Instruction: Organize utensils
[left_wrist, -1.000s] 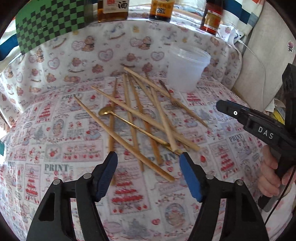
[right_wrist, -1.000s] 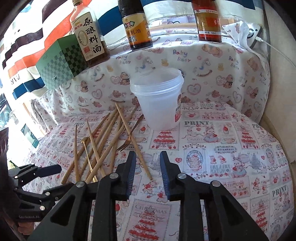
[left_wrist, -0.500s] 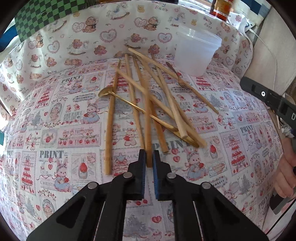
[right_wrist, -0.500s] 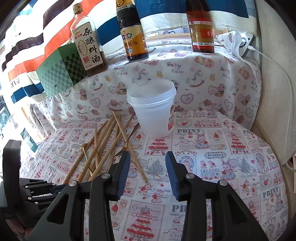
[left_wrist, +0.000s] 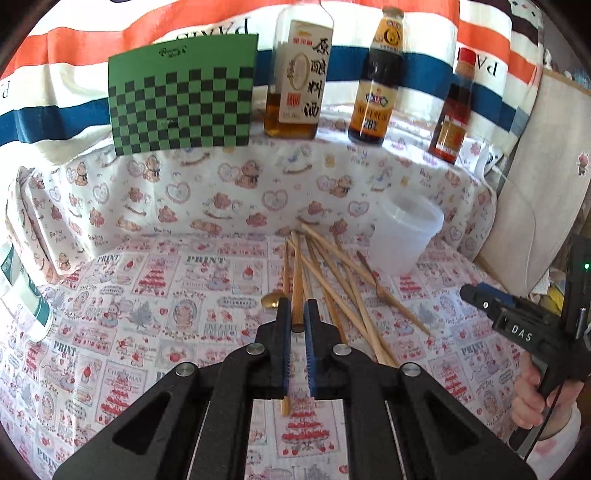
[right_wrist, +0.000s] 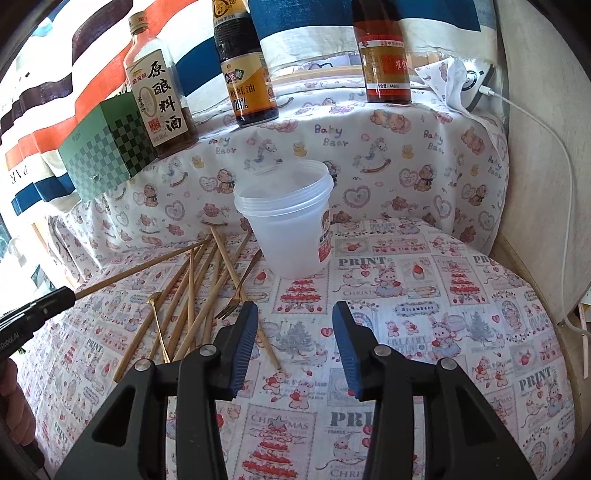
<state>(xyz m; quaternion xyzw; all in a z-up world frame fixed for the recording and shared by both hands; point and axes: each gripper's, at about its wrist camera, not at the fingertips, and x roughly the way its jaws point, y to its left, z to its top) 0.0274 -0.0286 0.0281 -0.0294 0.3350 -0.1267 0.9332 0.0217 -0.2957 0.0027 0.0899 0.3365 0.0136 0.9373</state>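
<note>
Because the chopstick (left_wrist: 296, 273) is a long, thin wooden stick, it looks very light and stiff, so it should not bend or break easily. It is smooth and round, though, so it could slip or spin if the hold is loose. The left gripper (left_wrist: 295, 325) has its fingers shut tight on this one chopstick, near one end. In the right wrist view the stick pokes out of that gripper and slants up off the pile, with its far end close to the back of the bench (right_wrist: 424, 295).

Held so near one end, the long free part may swing or tip down. A hold closer to the middle would keep it steadier, I think.

More chopsticks (right_wrist: 207, 291) lie crossed in a heap on the bench, with a thin gold spoon (right_wrist: 158, 321) and a gold fork (right_wrist: 236, 295) among them. The metal ones look thin, hard and slippery, and they lie flat, so they may be tricky to pinch. Taking them by the handle seems best.

Just beside the heap stands a clear plastic cup (right_wrist: 291, 221), upright and empty. It looks light and could tip over if a stick bumps its rim.

The right gripper (right_wrist: 295, 339) hangs over the bench near the fork. Its fingers are about half open with nothing between them.
</note>
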